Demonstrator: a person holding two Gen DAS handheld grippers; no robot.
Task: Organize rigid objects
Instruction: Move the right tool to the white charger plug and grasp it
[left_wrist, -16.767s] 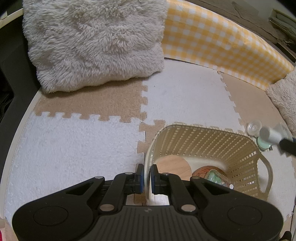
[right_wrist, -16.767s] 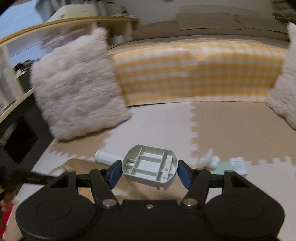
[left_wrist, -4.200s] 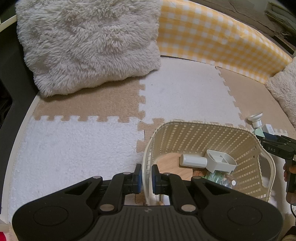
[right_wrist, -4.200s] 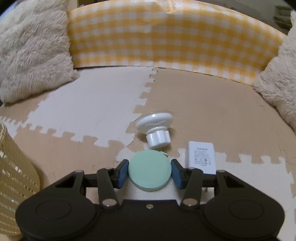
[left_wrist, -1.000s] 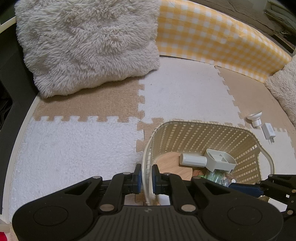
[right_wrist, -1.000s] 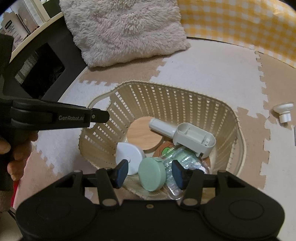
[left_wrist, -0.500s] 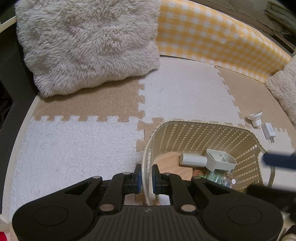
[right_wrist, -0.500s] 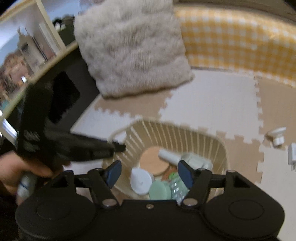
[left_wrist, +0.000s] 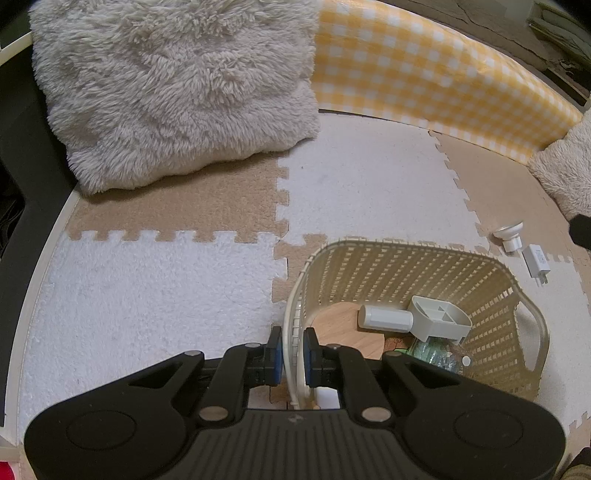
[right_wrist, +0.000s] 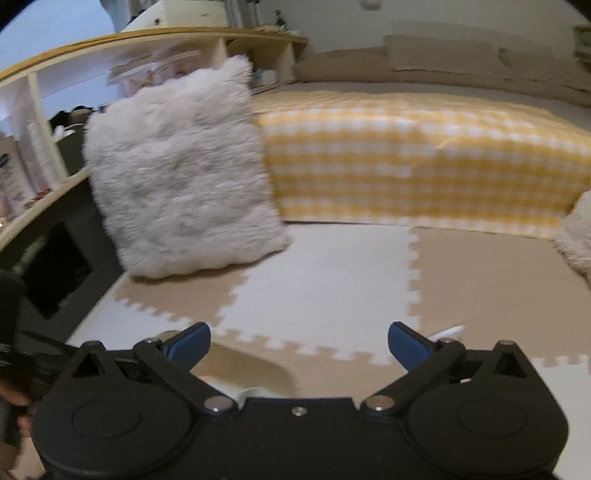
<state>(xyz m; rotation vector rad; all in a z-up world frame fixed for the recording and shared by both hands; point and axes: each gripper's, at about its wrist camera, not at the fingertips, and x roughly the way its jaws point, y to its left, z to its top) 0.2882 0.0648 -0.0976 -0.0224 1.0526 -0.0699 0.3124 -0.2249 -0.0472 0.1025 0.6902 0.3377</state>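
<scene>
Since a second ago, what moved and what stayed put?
The right gripper let go of the green disc over the basket; its jaws have just been opening and now stand wide with nothing between them, and it has swung up and away. The left gripper stays clamped on the basket's rim. The scoop, bulb and charger haven't moved.

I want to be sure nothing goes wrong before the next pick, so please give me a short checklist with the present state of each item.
1. Left gripper clamped on the basket rim: ok, pads pinch the rim.
2. Right gripper empty and open: ok, its jaws have just been opening and nothing is between them.
3. Remaining items free on the mat: ok, the white round knob piece and white charger lie beside the basket.
4. Room left in the basket: ok, bare floor shows near the wooden disc.
5. Right gripper aimed at the next item: cannot tell, the view is blurred.
</scene>
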